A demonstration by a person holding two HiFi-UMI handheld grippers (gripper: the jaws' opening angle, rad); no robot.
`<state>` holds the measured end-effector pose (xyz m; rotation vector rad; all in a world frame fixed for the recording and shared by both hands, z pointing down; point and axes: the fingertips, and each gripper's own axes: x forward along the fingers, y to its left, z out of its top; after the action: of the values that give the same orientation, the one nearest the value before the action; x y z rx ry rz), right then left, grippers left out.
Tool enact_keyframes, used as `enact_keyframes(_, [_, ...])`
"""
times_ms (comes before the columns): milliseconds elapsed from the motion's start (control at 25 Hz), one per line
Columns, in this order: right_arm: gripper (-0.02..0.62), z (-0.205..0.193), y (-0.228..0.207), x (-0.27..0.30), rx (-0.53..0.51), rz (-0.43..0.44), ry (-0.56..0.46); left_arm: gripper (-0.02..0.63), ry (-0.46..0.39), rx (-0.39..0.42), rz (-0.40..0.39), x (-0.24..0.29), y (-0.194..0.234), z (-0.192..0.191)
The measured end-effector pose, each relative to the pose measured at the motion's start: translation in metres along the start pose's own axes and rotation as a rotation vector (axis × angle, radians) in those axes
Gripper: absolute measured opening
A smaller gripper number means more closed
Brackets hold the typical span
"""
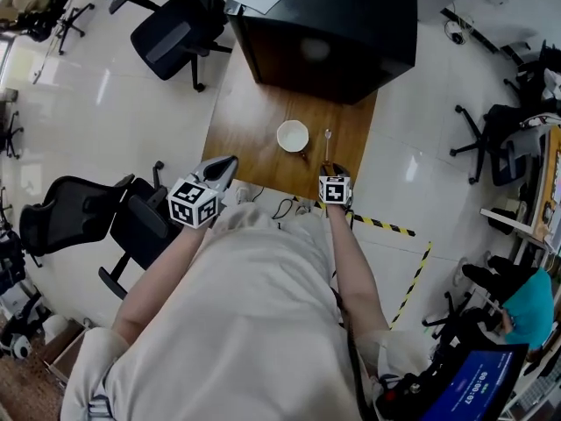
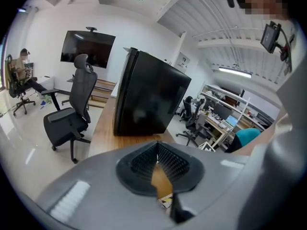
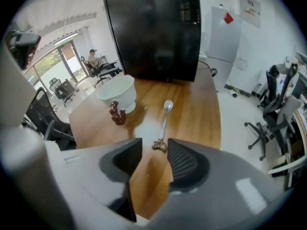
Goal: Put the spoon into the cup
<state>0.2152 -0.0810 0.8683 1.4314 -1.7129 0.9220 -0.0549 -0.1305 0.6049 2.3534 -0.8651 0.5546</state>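
The spoon (image 3: 164, 121) is lying flat on the wooden surface (image 3: 199, 114), straight out in front of the right gripper (image 3: 154, 143). Its handle end, a little brassy knob, sits right at the mouth of the gap between the fingers (image 3: 186, 164). The bowl end points away from them, toward the big black cabinet (image 3: 153, 28) at the back. Those fingers are spread apart with just bare wood showing between the pads, so they've got hold of nothing. The knob looks just ahead of the tips, not pinched. The gripper is tipped down at the surface.

The cup (image 3: 117, 92), a white one, stands upright ahead of those fingers and off to their left, near the spoon's bowl but not touching it. There's a dark red knobby bit (image 3: 116, 113) right against the cup's near side. I can't tell if it's the cup's handle or a separate thing.

The left gripper (image 2: 157, 148) hangs by the near left edge of the surface, well apart from cup and spoon. Its fingers (image 2: 177, 163) meet at the tips with nothing between them, only a sliver of wood showing through the wedge behind the tips. Past them is the same black cabinet, with an office chair (image 2: 67, 116) on the floor to their left and a dark screen (image 2: 88, 48) on the wall beyond it.
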Motion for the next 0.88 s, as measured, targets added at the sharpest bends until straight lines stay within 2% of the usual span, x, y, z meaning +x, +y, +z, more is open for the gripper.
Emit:
enact_keyframes(520, [0.166,-0.012,-0.003,0.025,0.023,-0.013,0.058,0.003,0.035,-0.019,0.070,-0.006,-0.012,-0.018])
enact_keyframes(880, [0.169,-0.003,-0.002,0.033,0.027,-0.013,0.037,0.003,0.054,-0.003,0.089,-0.006,-0.014,-0.017])
